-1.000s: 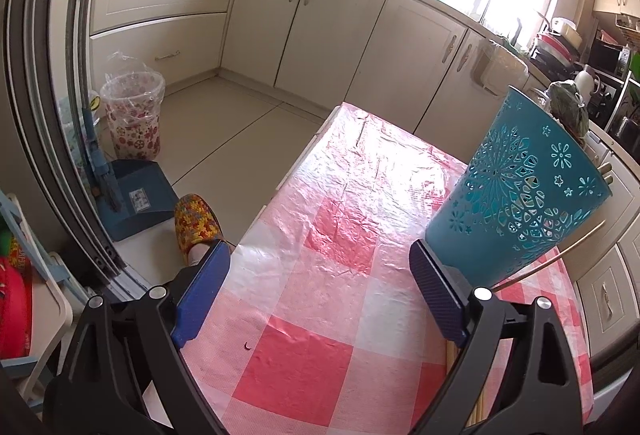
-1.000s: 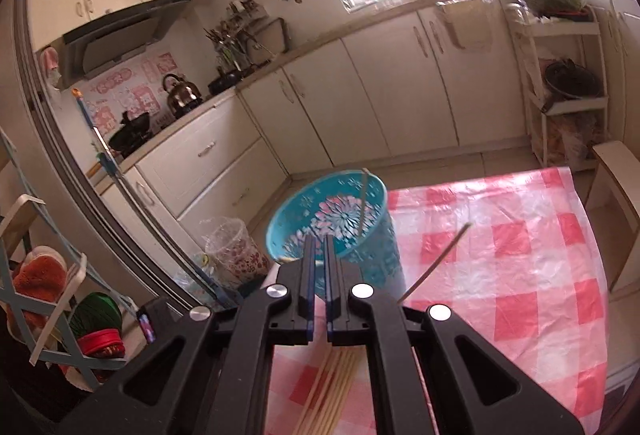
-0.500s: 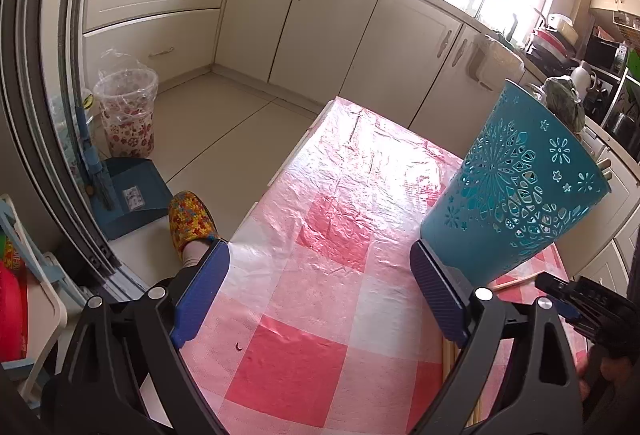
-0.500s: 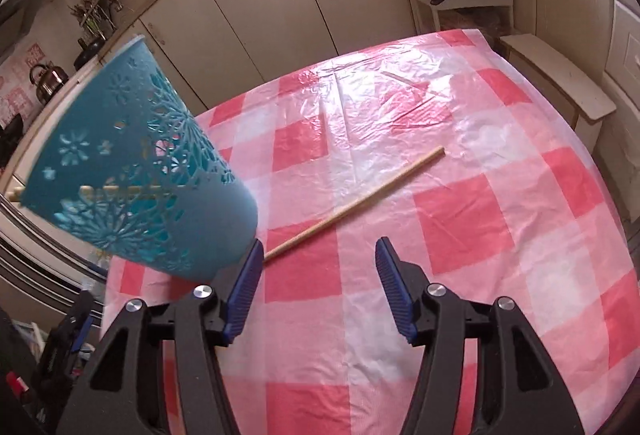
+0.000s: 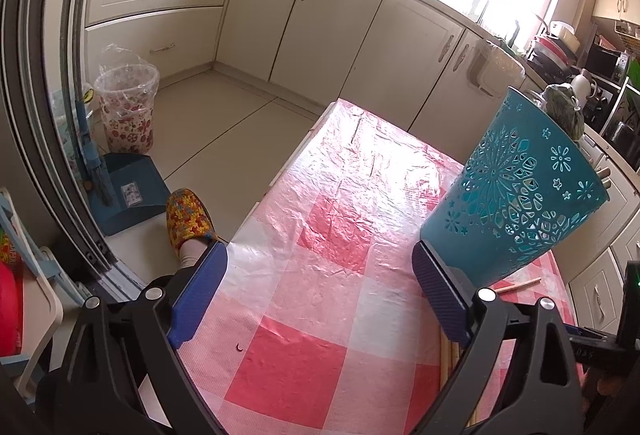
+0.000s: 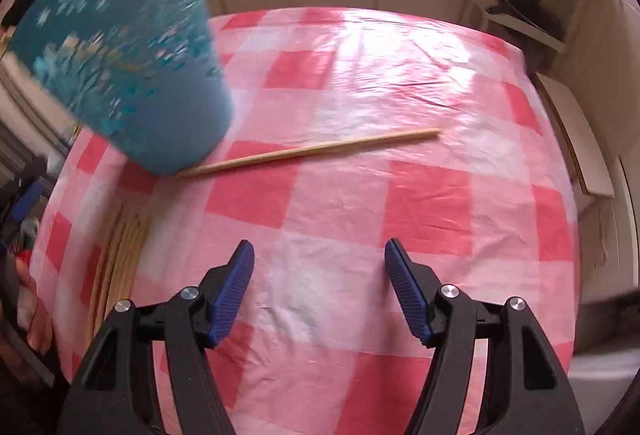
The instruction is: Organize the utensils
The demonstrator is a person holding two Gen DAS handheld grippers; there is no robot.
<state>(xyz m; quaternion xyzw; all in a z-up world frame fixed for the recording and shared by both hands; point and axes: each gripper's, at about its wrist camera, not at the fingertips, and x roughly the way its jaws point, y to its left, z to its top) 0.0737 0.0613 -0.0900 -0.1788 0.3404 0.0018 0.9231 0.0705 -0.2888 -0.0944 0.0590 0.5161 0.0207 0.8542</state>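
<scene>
Left wrist view: the left gripper point(image 5: 320, 295) hangs over the table point(image 5: 344, 195) with its jaws spread wide and nothing between them.
Left pads: the blue pad point(image 5: 438, 295) on the holder's side sits just beside the holder's base; whether it touches I cannot tell.
Holder: a teal cut-out holder point(image 5: 516, 195) stands tilted on the checked cloth, and a few stick ends poke above its rim on the far side.
Loose chopstick: one chopstick point(image 5: 520, 284) shows only as a short tip from behind the holder's base in this view.
Bundle by holder: more chopsticks point(image 5: 447, 355) lie on the cloth on the near side of the holder, mostly hidden by the gripper arm.
Right wrist view: the right gripper point(image 6: 319, 295) points down at the cloth, its jaws opening, and only bare cloth lies between them.
Holder again: the holder point(image 6: 132, 67) is blurred here and leans up and away from its base.
Chopstick again: the single chopstick point(image 6: 312, 152) lies flat on the table point(image 6: 440, 195), one end at the holder's base, the rest running away from it, well apart from the right pads point(image 6: 234, 291).
Bundle again: the chopsticks point(image 6: 120, 259) lie side by side on the cloth, just below the holder's base.
Floor beyond holder: a patterned slipper point(image 5: 188, 221), a blue dustpan point(image 5: 128, 195) and a lined bin point(image 5: 126, 107) sit off the table's far side from the holder.
</scene>
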